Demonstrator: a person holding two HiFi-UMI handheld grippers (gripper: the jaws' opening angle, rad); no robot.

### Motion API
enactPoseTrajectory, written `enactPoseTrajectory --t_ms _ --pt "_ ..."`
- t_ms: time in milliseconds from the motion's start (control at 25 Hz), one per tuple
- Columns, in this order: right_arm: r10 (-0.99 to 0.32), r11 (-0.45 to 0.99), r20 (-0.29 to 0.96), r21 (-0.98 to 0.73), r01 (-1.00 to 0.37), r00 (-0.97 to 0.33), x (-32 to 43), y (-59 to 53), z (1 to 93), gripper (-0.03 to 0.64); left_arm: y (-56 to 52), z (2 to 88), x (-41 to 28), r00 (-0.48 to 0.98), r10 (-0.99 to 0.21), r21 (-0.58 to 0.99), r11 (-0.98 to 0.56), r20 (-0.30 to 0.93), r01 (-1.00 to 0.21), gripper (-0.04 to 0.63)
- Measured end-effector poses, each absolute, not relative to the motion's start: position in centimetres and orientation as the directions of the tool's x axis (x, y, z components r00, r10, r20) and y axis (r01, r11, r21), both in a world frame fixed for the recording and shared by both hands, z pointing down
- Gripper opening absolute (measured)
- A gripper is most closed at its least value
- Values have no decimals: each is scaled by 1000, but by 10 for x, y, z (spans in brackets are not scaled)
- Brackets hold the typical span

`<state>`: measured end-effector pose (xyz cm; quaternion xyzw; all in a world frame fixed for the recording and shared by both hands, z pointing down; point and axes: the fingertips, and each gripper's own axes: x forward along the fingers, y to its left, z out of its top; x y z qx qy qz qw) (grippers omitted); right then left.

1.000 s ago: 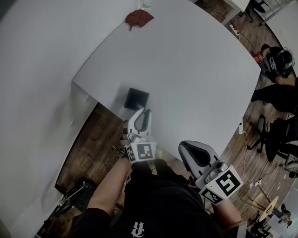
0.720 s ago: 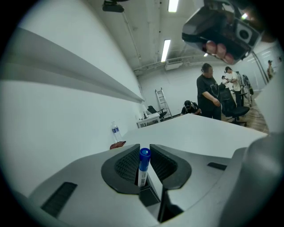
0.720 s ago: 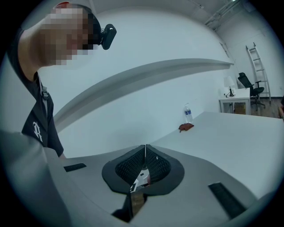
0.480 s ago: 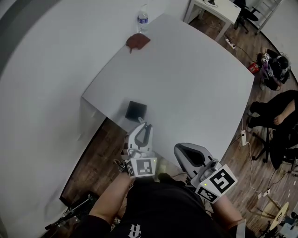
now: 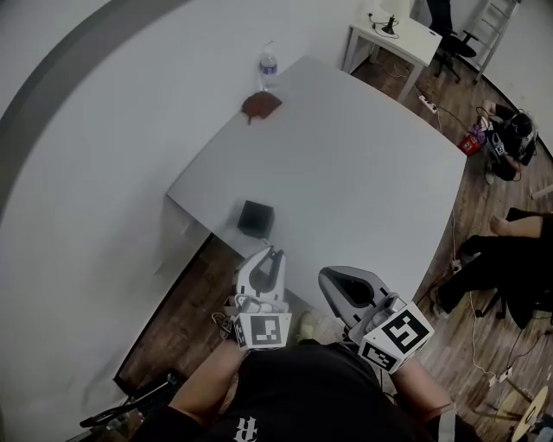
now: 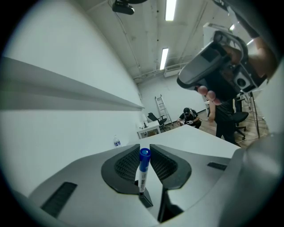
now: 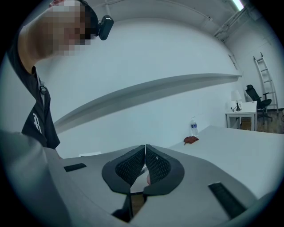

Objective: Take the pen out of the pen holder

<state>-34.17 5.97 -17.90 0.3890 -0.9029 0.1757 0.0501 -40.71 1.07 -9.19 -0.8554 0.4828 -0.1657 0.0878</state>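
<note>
The left gripper [image 6: 144, 155] was clamped on the blue-capped pen [image 6: 142, 173], held upright and clear of the pen holder [image 5: 256, 218], which stood at its 12 o'clock on the table [image 5: 363, 173]. Extraction appeared complete. The right gripper [image 7: 145, 155] was closed and empty.

Cool, even light falls from long ceiling lamps [image 6: 170, 9] — the white table [image 5: 346, 164] looks flat, with soft shadow beneath its near edge. Gripper views bulge and darken at the corners; the pen [image 6: 142, 170] is sharp, distant people [image 6: 190, 117] soft.
</note>
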Motion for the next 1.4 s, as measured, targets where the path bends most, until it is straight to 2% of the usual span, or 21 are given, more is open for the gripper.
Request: enactPoseTrajectory --t_ms 1000,1400 --pt "-688 689 135 -184 -701 -713 -317 87 -219 15 81 -228 -384 523 -847 -307 -525 97 -794 71" --pt "-691 700 127 -127 -703 -711 -314 94 -230 14 92 -240 -378 522 -850 -259 -521 73 -813 71"
